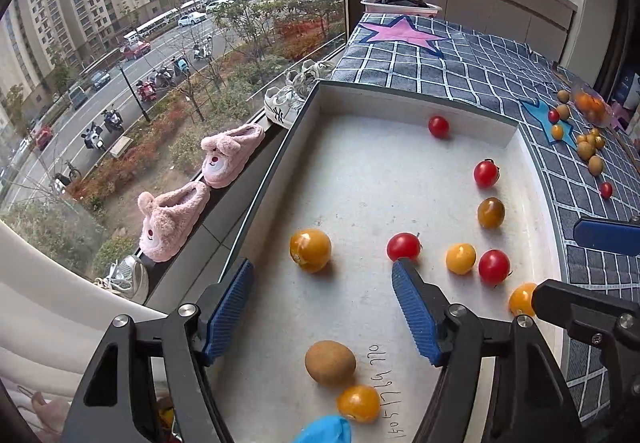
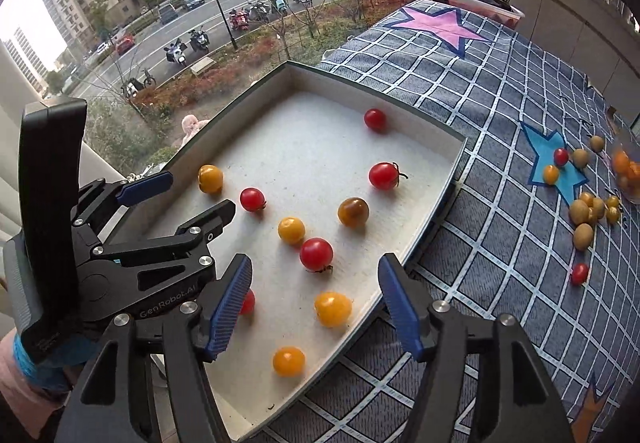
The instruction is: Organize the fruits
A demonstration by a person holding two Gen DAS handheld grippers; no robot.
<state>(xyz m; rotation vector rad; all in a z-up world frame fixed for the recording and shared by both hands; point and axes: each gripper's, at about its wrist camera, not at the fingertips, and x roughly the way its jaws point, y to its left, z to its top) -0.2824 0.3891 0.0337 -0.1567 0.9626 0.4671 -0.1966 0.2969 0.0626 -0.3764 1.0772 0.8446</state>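
A shallow white box (image 1: pixel 360 179) holds several red, yellow and brown cherry tomatoes and a brown kiwi berry (image 1: pixel 330 363). My left gripper (image 1: pixel 322 275) is open and empty, low over the box, with a yellow tomato (image 1: pixel 310 249) just ahead between its fingers. The box also shows in the right wrist view (image 2: pixel 320 147). My right gripper (image 2: pixel 314 275) is open and empty above the box's near right part, over a red tomato (image 2: pixel 316 254) and a yellow one (image 2: pixel 332 307). The left gripper (image 2: pixel 180 195) shows at the left of that view.
The box lies on a blue checked cloth (image 2: pixel 480 203) with star patches. A loose pile of small fruits (image 2: pixel 588 211) lies on the cloth to the right, next to a clear bag of orange fruit (image 2: pixel 628 171). Pink slippers (image 1: pixel 200 195) sit on the window ledge at left.
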